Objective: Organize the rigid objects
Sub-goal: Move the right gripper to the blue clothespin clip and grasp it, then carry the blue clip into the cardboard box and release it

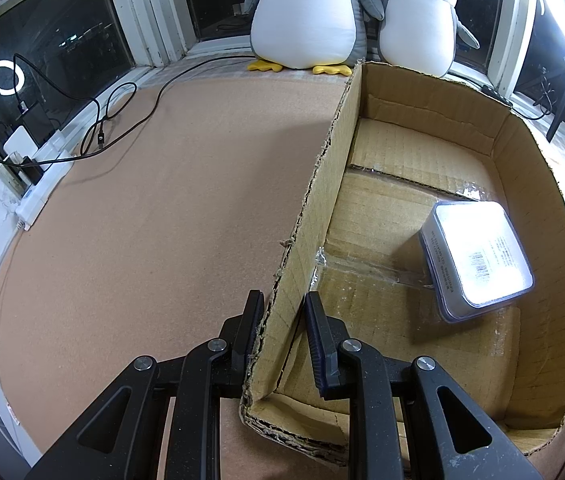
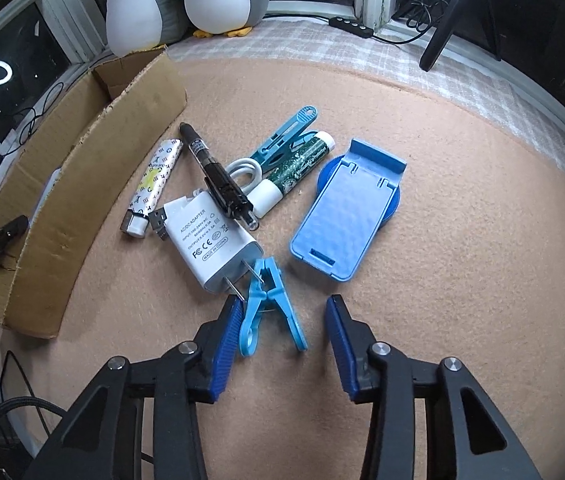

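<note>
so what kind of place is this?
Probably a home, at a bay-window ledge by night: dark window panes, two plush penguins on the sill, a power strip with chargers beside the mat.

The left gripper [image 1: 282,312] is clamping the box wall [image 1: 306,240]; the right gripper [image 2: 282,320] is hanging part-open around the clip [image 2: 268,304].

Far ahead of my left tool I see two soft white-and-grey penguin toys [image 1: 302,16] sitting by the dark window [image 1: 42,44]. Off to its left, a white power strip [image 1: 42,176] lies with black cables [image 1: 122,100] plugged in. A bright ring light [image 1: 2,76] shines in the glass. Everything sits on a flat pinkish-brown mat [image 1: 142,220].
</note>
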### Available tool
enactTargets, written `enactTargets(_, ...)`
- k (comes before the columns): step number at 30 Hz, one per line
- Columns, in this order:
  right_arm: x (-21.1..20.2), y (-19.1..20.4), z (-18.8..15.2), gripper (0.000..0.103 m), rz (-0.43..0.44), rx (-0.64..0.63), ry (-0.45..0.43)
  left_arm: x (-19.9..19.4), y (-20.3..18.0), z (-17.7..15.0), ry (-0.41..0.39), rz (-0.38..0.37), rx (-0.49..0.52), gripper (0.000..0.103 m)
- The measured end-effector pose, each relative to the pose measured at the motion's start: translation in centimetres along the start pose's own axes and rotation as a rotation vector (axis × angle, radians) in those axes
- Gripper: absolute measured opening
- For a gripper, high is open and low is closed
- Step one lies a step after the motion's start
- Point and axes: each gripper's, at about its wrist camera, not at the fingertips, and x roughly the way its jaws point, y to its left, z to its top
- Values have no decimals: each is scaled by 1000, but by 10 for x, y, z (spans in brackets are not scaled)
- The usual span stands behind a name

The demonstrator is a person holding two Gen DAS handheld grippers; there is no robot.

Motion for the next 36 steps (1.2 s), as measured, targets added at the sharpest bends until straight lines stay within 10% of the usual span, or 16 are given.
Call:
enactTargets(24, -30, -4, -31, 28, 9, 63, -5, 0, 1, 0, -1, 1, 1, 23)
enactTargets(36, -75, 90, 5, 28, 143, -92, -133, 0, 3, 1, -2, 2, -1, 23)
